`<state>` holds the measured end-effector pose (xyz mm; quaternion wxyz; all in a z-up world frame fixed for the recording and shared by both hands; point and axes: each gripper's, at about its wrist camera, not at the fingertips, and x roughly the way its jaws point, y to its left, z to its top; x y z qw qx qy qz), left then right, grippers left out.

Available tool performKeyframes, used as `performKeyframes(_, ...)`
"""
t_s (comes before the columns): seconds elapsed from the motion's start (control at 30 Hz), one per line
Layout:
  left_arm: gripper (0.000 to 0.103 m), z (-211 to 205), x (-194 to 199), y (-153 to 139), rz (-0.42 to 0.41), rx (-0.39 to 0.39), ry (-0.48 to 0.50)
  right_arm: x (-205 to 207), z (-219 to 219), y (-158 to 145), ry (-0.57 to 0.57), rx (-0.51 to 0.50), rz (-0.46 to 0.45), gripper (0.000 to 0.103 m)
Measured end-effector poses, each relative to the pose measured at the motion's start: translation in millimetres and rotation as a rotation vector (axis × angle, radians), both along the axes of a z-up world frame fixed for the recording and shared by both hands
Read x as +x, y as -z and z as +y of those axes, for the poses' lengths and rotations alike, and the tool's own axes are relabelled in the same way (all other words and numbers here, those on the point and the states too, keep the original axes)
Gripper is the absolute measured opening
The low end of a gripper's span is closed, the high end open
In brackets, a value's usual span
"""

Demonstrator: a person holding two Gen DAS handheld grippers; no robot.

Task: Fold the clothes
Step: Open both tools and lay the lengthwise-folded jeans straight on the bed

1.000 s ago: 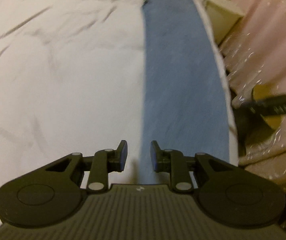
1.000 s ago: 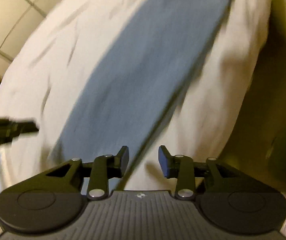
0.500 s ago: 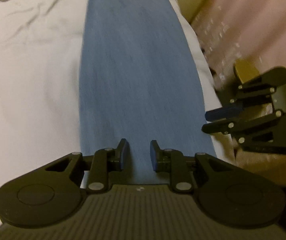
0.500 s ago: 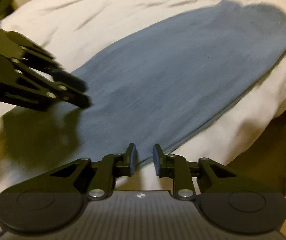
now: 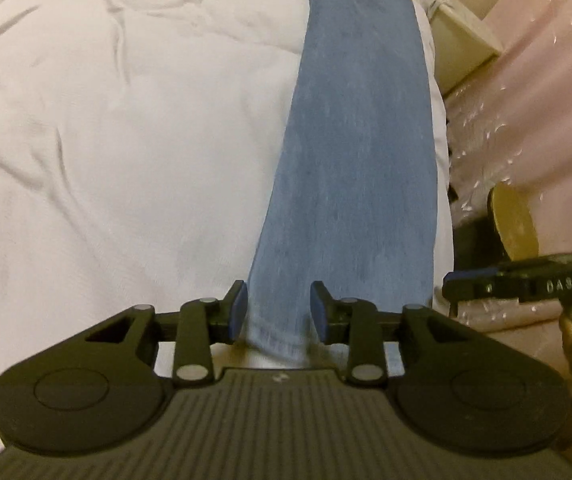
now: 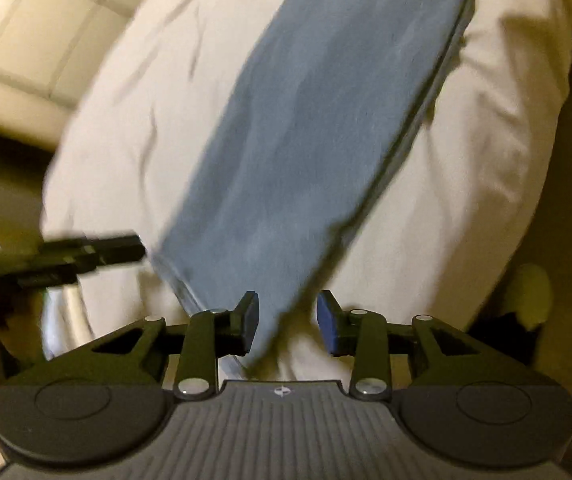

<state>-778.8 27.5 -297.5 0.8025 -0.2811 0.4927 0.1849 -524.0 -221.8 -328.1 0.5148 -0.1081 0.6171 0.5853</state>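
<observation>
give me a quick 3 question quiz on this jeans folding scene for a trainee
1. True or false: the left gripper is shut on the long blue denim jeans.
2. What do the jeans lie on? A) rumpled white bed sheet B) a wooden floor C) a metal rack
3. Which end of the jeans sits nearest both grippers: the hem or the waistband?

Key
1. False: both the left gripper and the right gripper are open, hem end between the fingers.
2. A
3. The hem.
</observation>
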Motion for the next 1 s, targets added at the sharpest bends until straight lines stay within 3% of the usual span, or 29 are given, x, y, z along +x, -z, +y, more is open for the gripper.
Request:
performKeyframes(0.07,0.029,-7.9,12.6,12.1,0.058,0.023,0.048,-1.9,3.6,0.7,0.010,0.010,-0.006,0.037)
performKeyframes(0.17,0.029,-23.6,23.9,24.9,0.153,0.075,0.098,-30.1,14.7,23.8,-0.134,-0.139,-0.065,0.037)
performKeyframes(0.27,0.029,-29.6,32.7,12.8,0.222,0.041,0.079,-29.9,8.9,20.7,-0.138,-0.170,-0.043,0.036)
performKeyframes(0.4,0.028,-36.1,45.2,-16.6,0.311,0.069,0.012,-3.9,3.3,-6.5,-0.057,-0.226,-0.111,0.050)
performKeyframes(0.5,0.028,-31.2,51.7,-44.7,0.276,0.067,-0.053,27.6,-7.6,-35.0,0.051,-0.226,-0.166,0.068)
performKeyframes(0.57,0.029,-28.6,64.3,-67.4,0.245,0.084,-0.079,48.7,-14.1,-56.7,0.125,-0.192,-0.186,0.069)
performKeyframes(0.73,0.034,-36.1,89.5,-116.9,0.209,0.165,-0.125,61.2,-10.0,-91.1,0.143,-0.126,-0.259,0.078)
performKeyframes(0.83,0.039,-44.6,94.4,-130.8,0.215,0.182,-0.160,68.1,-7.2,-111.4,0.151,-0.087,-0.303,0.084)
performKeyframes(1.0,0.040,-58.8,100.1,-148.0,0.235,0.168,-0.237,79.6,-2.6,-145.1,0.164,-0.022,-0.376,0.085)
